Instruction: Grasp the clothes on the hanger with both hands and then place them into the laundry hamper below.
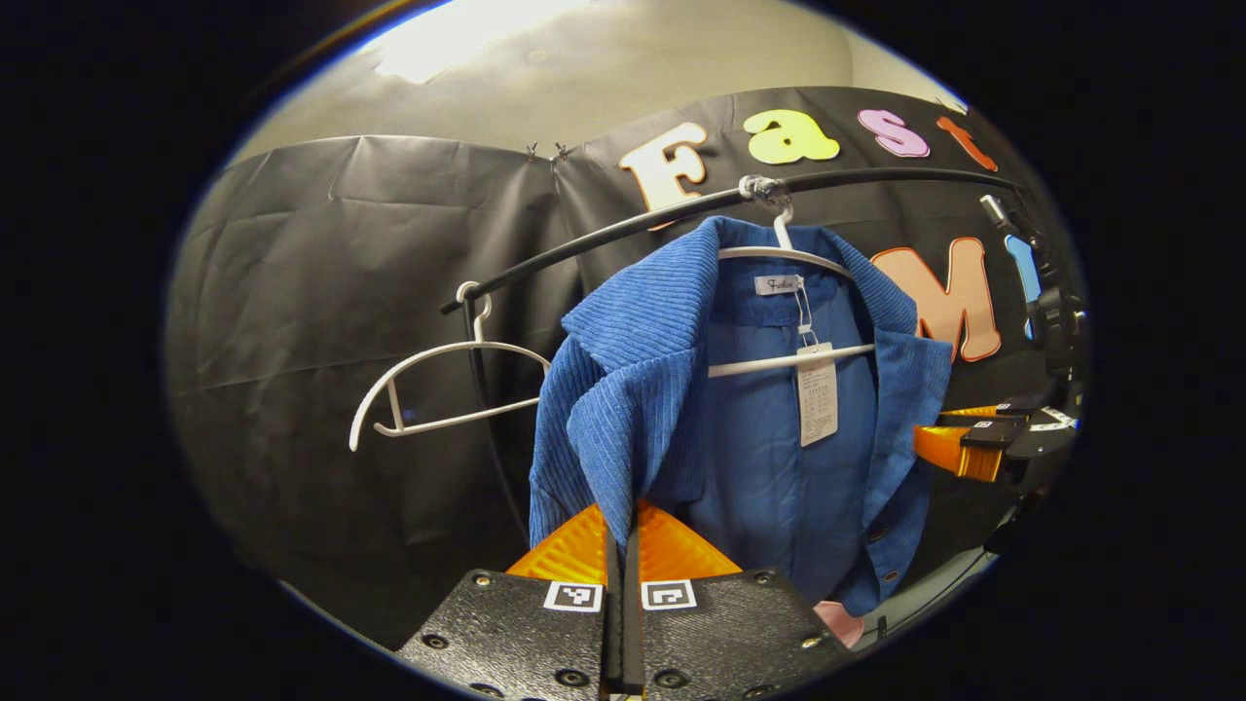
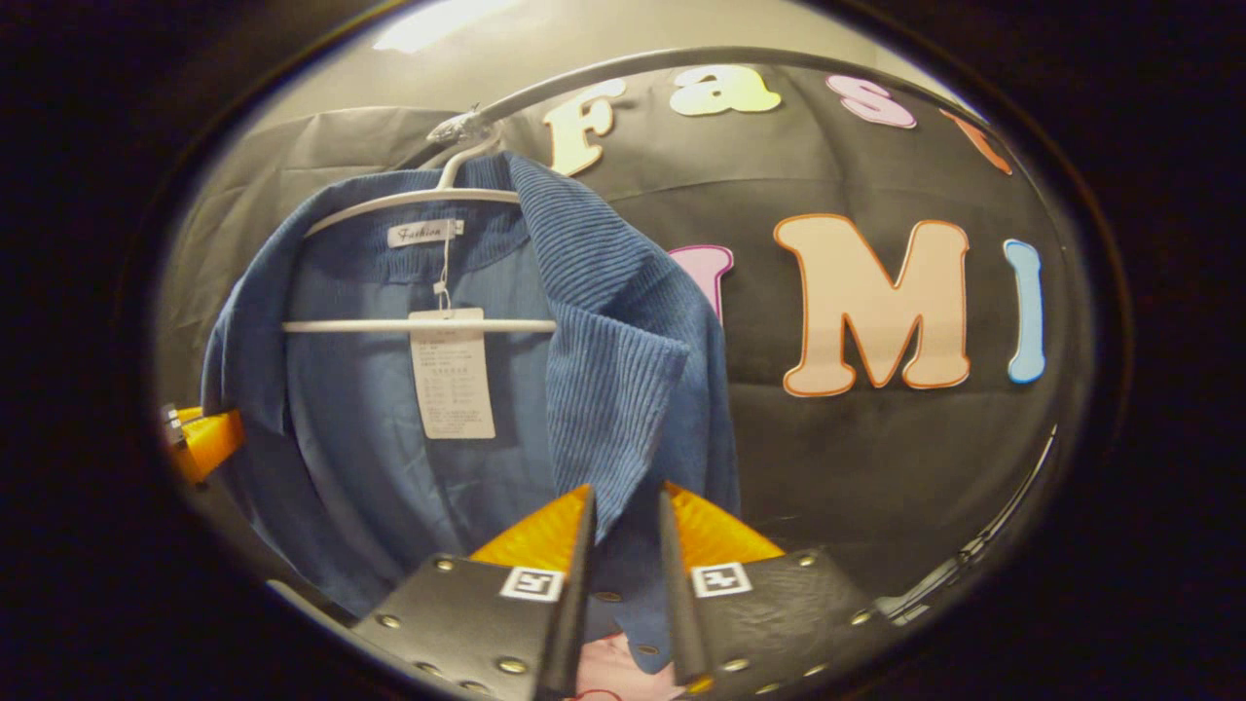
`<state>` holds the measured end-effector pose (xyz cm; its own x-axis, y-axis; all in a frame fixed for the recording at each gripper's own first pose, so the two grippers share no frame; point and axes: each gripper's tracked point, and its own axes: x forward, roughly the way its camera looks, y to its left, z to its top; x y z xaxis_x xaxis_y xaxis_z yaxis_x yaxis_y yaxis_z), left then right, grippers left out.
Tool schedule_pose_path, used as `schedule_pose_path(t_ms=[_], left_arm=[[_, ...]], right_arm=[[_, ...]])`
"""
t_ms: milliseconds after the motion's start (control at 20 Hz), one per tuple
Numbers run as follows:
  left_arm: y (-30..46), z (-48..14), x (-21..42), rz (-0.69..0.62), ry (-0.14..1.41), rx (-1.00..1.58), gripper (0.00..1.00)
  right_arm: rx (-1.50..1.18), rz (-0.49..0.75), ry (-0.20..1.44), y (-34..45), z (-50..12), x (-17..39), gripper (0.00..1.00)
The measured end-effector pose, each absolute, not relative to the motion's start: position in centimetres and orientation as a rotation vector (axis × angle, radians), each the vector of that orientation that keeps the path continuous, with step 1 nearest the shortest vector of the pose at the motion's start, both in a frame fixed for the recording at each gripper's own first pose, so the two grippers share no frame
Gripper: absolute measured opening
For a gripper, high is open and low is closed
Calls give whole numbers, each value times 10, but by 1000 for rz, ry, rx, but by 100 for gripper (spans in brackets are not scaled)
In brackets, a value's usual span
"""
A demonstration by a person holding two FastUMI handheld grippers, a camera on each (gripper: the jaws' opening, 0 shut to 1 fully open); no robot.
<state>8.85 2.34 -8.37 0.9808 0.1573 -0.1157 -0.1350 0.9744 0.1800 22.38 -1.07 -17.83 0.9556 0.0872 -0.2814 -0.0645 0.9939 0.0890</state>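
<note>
Your left tool (image 1: 623, 531) sits at the bottom of the left gripper view with its two fingers drawn nearly together, and the front edge of the blue corduroy jacket (image 1: 623, 409) runs down into the thin slit between them, so it is clamped on the cloth. Your right tool (image 2: 628, 526) stands at the bottom of the right gripper view with a narrow gap between its fingers; the jacket's other front edge (image 2: 623, 389) hangs into that gap, but you cannot tell whether both fingers press on it.

Just beyond, the jacket hangs open on a white hanger (image 1: 788, 258), collar up, with a paper tag (image 1: 817, 392) dangling over the lining on a string from the neck label. In the left gripper view your right tool (image 1: 973, 438) shows at the far edge of the jacket, on the right. In the right gripper view the tip of your left tool (image 2: 204, 438) shows at the jacket's left edge.

Higher up, the hanger's hook is over a dark rail (image 1: 633, 226). A second, bare white hanger (image 1: 438, 389) hangs on the same rail, well apart to the left of the jacket.

Behind it all is the black cloth wall (image 1: 321, 292) of the booth, creased in places, and above it a pale ceiling (image 1: 584, 78) with a bright patch of light.
</note>
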Motion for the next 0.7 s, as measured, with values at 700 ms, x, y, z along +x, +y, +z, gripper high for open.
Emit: schedule_pose_path(t_ms=[700], left_arm=[[42,-56,78,210,100,160,1]], right_arm=[[149,176,344,33,-180,255,10]])
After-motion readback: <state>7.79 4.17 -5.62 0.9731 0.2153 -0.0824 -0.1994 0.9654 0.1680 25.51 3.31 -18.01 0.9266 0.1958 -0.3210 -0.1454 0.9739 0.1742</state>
